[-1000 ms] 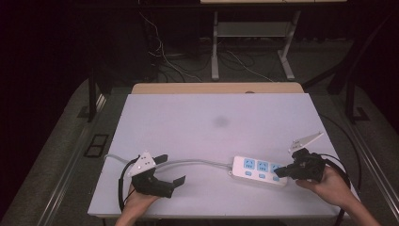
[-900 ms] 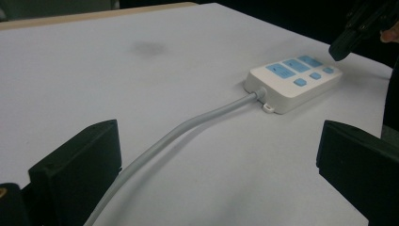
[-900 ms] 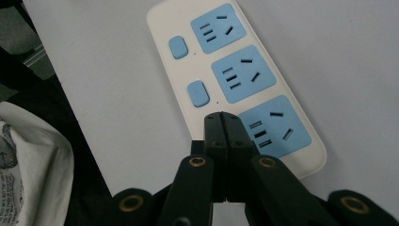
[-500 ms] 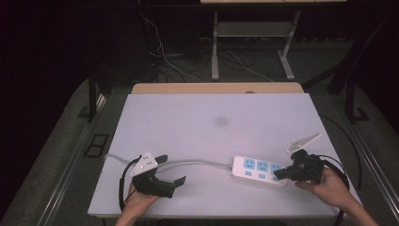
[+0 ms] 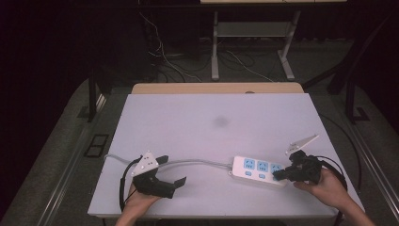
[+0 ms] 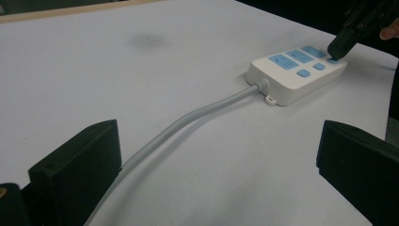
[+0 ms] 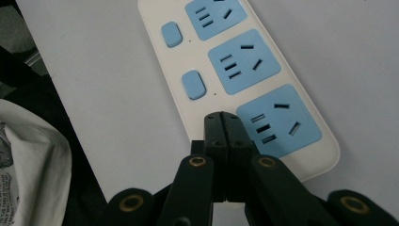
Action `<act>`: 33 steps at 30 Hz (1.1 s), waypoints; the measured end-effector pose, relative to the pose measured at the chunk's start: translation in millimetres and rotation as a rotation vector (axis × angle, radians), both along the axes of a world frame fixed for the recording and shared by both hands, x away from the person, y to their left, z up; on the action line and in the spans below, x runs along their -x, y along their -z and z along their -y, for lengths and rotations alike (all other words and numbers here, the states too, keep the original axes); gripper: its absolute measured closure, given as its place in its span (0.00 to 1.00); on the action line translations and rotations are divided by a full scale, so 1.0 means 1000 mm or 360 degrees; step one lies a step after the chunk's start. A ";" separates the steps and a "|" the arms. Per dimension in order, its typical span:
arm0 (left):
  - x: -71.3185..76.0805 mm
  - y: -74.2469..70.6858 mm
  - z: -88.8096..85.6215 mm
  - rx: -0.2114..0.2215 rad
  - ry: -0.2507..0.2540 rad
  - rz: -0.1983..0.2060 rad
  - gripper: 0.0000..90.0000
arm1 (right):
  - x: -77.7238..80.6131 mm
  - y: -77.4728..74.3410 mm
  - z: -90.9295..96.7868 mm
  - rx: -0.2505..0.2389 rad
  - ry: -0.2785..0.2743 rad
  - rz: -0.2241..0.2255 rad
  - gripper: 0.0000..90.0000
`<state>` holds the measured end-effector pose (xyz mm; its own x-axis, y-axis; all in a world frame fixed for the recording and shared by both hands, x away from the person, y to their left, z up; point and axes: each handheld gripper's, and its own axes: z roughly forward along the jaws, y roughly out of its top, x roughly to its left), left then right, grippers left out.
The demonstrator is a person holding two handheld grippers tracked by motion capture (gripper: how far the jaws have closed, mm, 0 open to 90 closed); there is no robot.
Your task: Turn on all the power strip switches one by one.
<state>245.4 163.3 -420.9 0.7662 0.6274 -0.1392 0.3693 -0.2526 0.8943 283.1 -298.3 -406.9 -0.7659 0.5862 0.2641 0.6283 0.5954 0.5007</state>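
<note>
High view: the power strip (image 5: pixel 259 171) lies at the near right of the table (image 5: pixel 207 127), its cable (image 5: pixel 197 163) running left past the left gripper (image 5: pixel 171 175). Compared with a second ago almost nothing has shifted; the right gripper (image 5: pixel 277 175) has only settled its tip onto the strip's right end, while the left one rests in the same spot, jaws apart.

Left gripper view: both jaws stand wide with nothing between them, and the cable passes beside the left jaw. Farther off, the right gripper's tip touches the strip's far switch (image 6: pixel 332 60).

Right gripper view: the jaws are pressed together into a single point, set down just where a third switch would sit beside the last socket (image 7: pixel 278 120); two other switches (image 7: pixel 194 85) show uncovered. My judgement: it is pressing that switch.
</note>
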 end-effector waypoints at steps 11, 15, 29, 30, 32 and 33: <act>0.000 -0.001 -0.003 0.0070 -0.0014 -0.0011 0.00 | 0.000 0.006 0.006 -0.0091 -0.0003 -0.0009 1.00; 0.000 0.000 -0.003 0.0070 -0.0011 -0.0015 0.00 | 0.000 0.006 0.005 -0.0075 -0.0008 -0.0004 1.00; -0.001 0.000 -0.003 0.0088 -0.0011 -0.0026 0.00 | 0.002 0.008 0.005 -0.0079 -0.0014 0.0018 1.00; -0.001 0.000 -0.003 0.0089 -0.0010 -0.0025 0.00 | 0.001 0.008 0.005 -0.0080 -0.0016 0.0020 1.00; -0.001 0.000 -0.003 0.0089 -0.0009 -0.0024 0.00 | 0.001 0.008 0.005 -0.0081 -0.0017 0.0022 1.00; -0.001 0.000 -0.003 0.0089 -0.0009 -0.0025 0.00 | 0.001 0.008 0.005 -0.0083 -0.0017 0.0021 1.00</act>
